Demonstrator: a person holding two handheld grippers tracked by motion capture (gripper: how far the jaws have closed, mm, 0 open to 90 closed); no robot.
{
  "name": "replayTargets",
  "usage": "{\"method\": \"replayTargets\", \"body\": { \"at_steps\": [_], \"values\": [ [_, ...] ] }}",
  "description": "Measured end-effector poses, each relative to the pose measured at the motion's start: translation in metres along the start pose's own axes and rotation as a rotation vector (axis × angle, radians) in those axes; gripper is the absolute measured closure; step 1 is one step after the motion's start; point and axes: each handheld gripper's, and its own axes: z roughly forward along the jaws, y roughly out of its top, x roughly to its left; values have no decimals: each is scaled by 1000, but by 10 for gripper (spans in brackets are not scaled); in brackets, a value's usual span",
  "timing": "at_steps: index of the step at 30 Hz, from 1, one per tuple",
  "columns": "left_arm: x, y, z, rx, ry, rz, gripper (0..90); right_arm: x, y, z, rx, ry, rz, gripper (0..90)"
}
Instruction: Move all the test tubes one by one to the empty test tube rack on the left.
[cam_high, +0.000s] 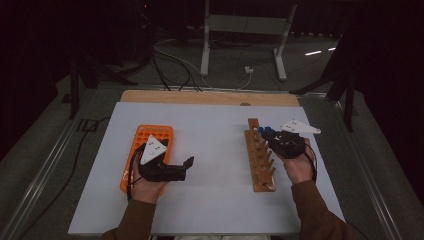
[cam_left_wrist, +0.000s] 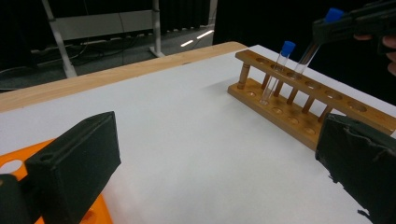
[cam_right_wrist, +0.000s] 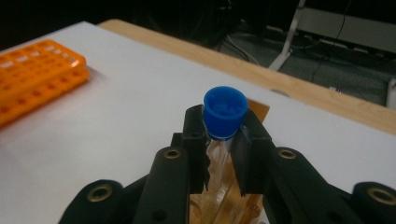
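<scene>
High view looks down on a white sheet (cam_high: 210, 165) laid over a wooden table (cam_high: 210, 97) in a dark room, with grey floor, loose cables (cam_high: 175, 65) and a white frame's legs (cam_high: 280, 50) beyond the far edge, an orange rack (cam_high: 152, 137) at the left and a wooden rack (cam_high: 260, 157) at the right. Pinched just under its blue cap between the closed jaws of the right gripper (cam_right_wrist: 219, 140) is a clear glass test tube (cam_left_wrist: 306, 58), slim and see-through, tilted with its lower end in a hole near the wooden rack's far end, beside a second blue-capped tube (cam_left_wrist: 278, 70) standing there. Spread wide and holding nothing, the left gripper (cam_high: 187, 162) hovers beside the orange rack.
</scene>
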Motion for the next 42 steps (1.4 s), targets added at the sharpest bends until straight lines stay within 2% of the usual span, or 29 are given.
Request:
{"method": "replayTargets", "body": {
  "at_steps": [5, 14, 30, 42],
  "values": [
    [-2, 1, 2, 4, -6, 8, 8, 3, 10, -9, -29, 3, -16, 773],
    [-8, 4, 8, 6, -23, 11, 9, 16, 21, -17, -54, 75, -29, 772],
    [-23, 9, 17, 7, -60, 33, 15, 48, 25, -15, -27, 171, -75, 771],
    [-40, 10, 26, -2, -68, 59, 44, 72, 26, -10, 15, 253, -111, 770]
  ]
}}
